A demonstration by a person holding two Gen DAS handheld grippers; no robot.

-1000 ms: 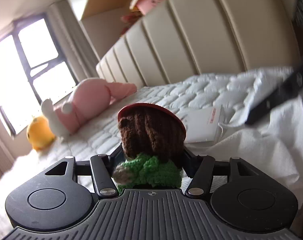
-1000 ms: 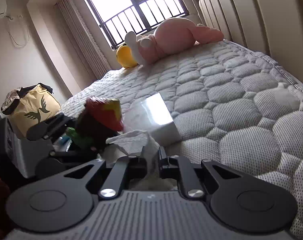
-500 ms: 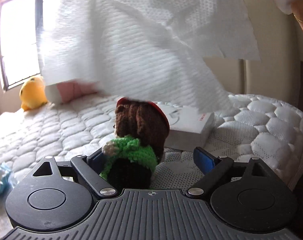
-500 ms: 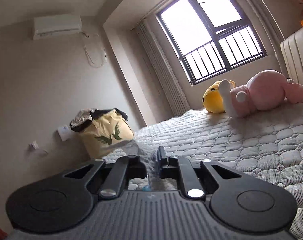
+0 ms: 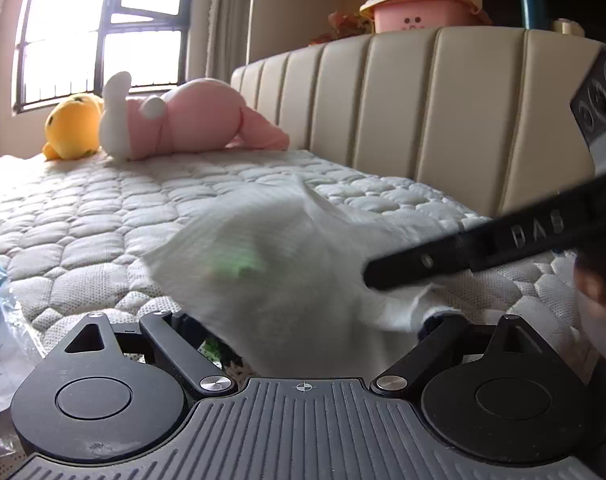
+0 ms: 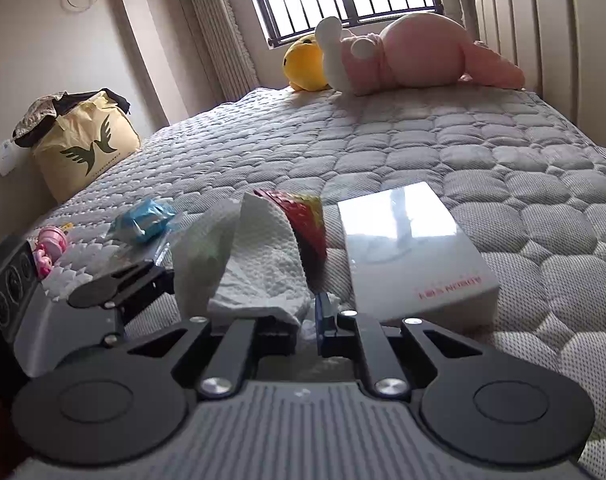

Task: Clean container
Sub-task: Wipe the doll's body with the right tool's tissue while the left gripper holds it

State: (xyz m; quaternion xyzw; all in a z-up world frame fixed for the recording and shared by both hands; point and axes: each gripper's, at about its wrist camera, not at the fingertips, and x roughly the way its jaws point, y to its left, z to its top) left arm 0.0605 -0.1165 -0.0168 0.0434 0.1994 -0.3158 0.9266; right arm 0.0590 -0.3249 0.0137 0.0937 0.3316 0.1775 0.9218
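Two views are given. In the left wrist view, the knitted container point(image 5: 239, 266) between the left gripper point(image 5: 303, 320) fingers is draped by a paper towel point(image 5: 287, 264); their spread cannot be told. In the right wrist view, the towel's near edge is pinched by the right gripper point(image 6: 299, 320), left of a white box point(image 6: 411, 252).

Two plush toys: pink point(image 6: 403, 52), yellow point(image 6: 303, 65). One white box point(image 6: 411, 252). One paper towel point(image 6: 259, 256). One yellow bag point(image 6: 83, 148).

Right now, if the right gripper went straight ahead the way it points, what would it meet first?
The white paper towel it already pinches, draped over the knitted container held by the left gripper. Pushing on would likely press into that container; the white box lies just right of the line.
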